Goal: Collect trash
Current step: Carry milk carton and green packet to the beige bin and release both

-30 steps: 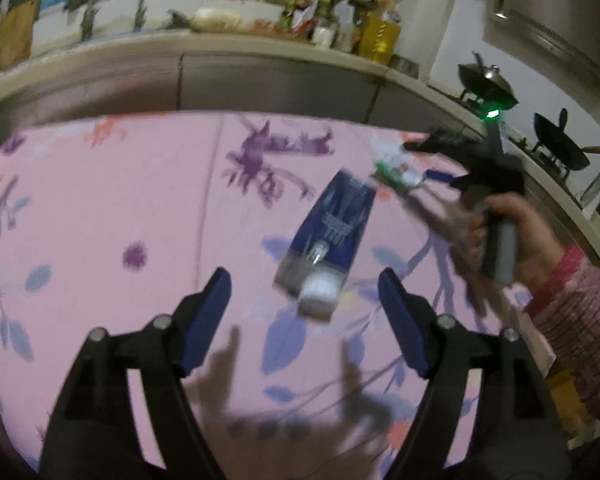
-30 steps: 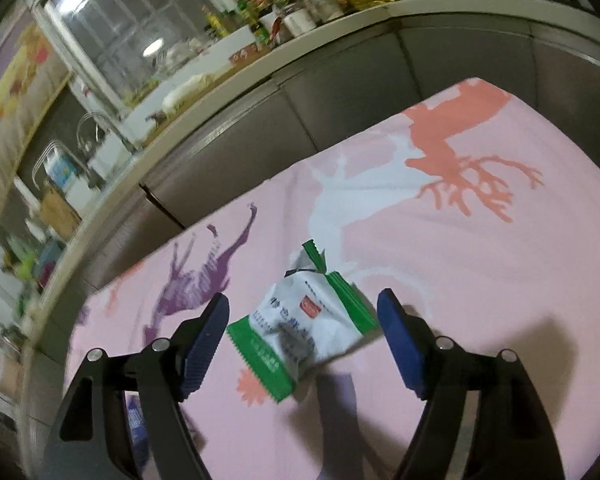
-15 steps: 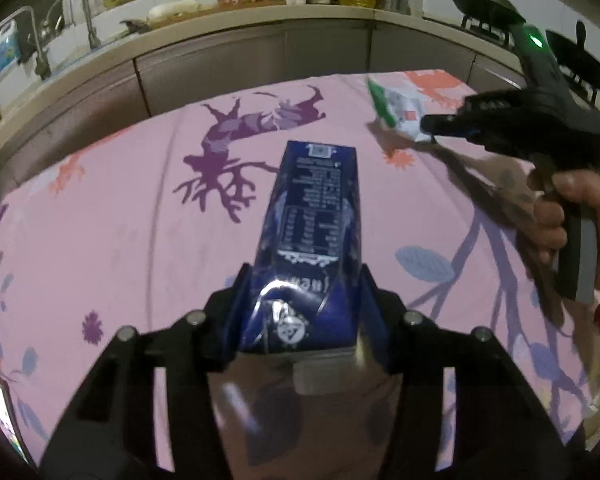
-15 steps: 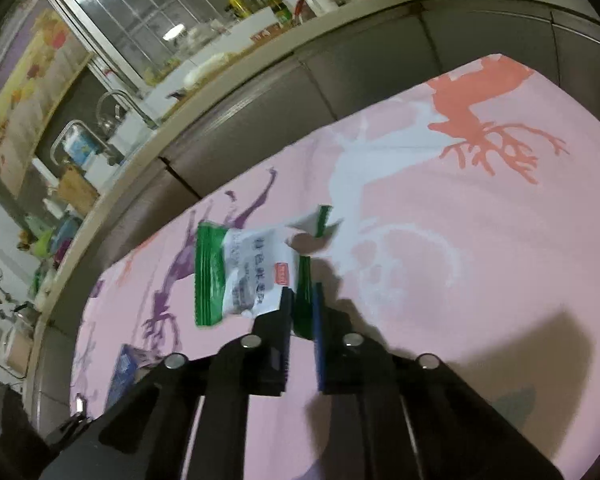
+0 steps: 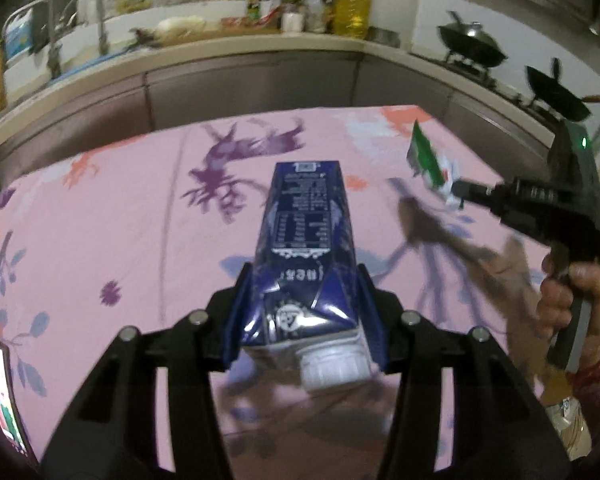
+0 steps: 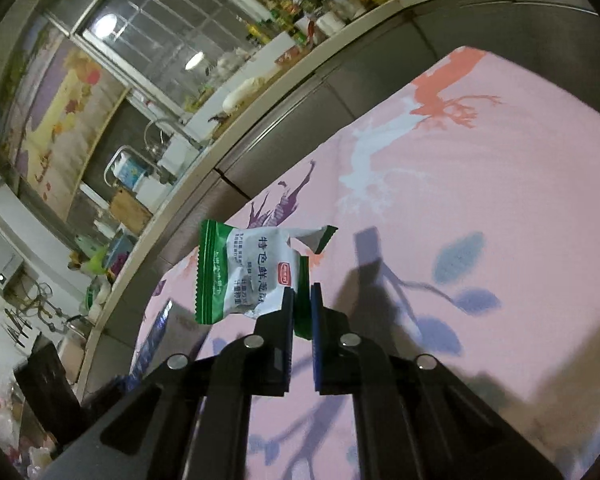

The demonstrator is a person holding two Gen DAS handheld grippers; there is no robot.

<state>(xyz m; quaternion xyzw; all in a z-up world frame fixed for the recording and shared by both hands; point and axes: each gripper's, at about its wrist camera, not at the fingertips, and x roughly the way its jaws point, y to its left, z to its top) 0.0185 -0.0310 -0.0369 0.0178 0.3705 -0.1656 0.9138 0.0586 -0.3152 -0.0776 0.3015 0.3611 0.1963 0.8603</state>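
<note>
Left gripper [image 5: 304, 316] clamped on blue carton [image 5: 306, 240], jaws roughly half-spread around its cap end; contents not visible. Long axis straight ahead of fingers, white cap nearest camera, raised off pink tablecloth [image 5: 100, 220]. Right gripper [image 6: 302, 308] pinched nearly flat on green-white wrapper [image 6: 248, 272], lifted clear, wrapper sticking out left.

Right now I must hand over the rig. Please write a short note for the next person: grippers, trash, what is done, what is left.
Left gripper: shut on the blue carton, cap end toward the camera.
Right gripper: shut on one edge of the green and white wrapper, held above the pink tablecloth.
Done: both pieces are picked up.
Left: put both in a bin; none is in view.
</note>
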